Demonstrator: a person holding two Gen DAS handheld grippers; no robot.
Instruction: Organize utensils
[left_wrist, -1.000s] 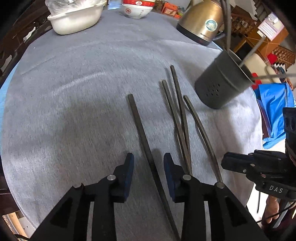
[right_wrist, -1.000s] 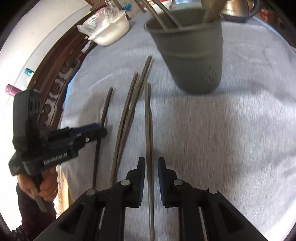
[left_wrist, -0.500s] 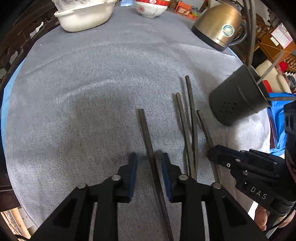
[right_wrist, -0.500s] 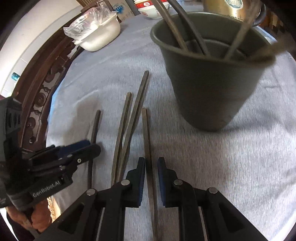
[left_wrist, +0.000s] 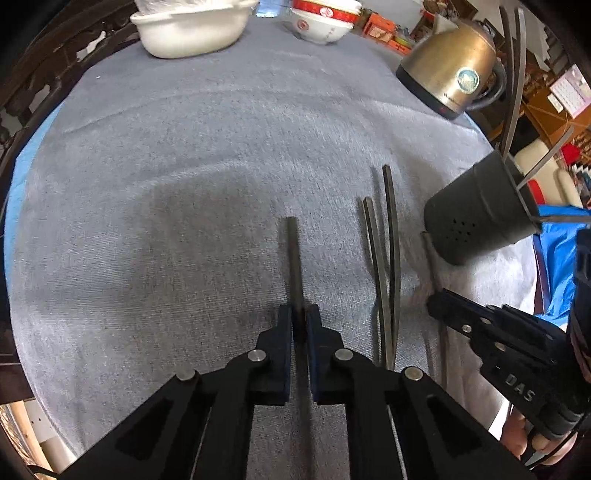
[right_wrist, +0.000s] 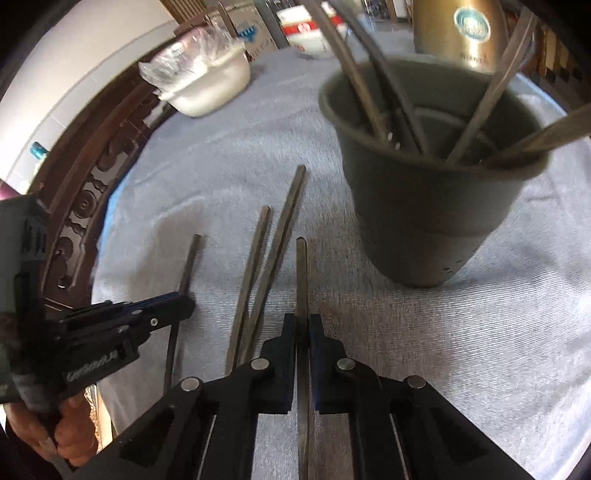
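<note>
Left wrist view: the left gripper (left_wrist: 299, 319) is clamped on a chopstick (left_wrist: 293, 254); the right gripper (right_wrist: 303, 328) clamps another chopstick (right_wrist: 302, 273). Next, I judge, both must lift toward the holder (right_wrist: 424, 221), upper right.

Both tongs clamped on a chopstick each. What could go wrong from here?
1. The right tongs pinch their chopstick low on its shaft; it may pivot when lifted.
2. The holder is already crowded with leaning sticks, so insertion may snag.
3. The crossed pair lies beside the held chopstick and could be dragged.
</note>
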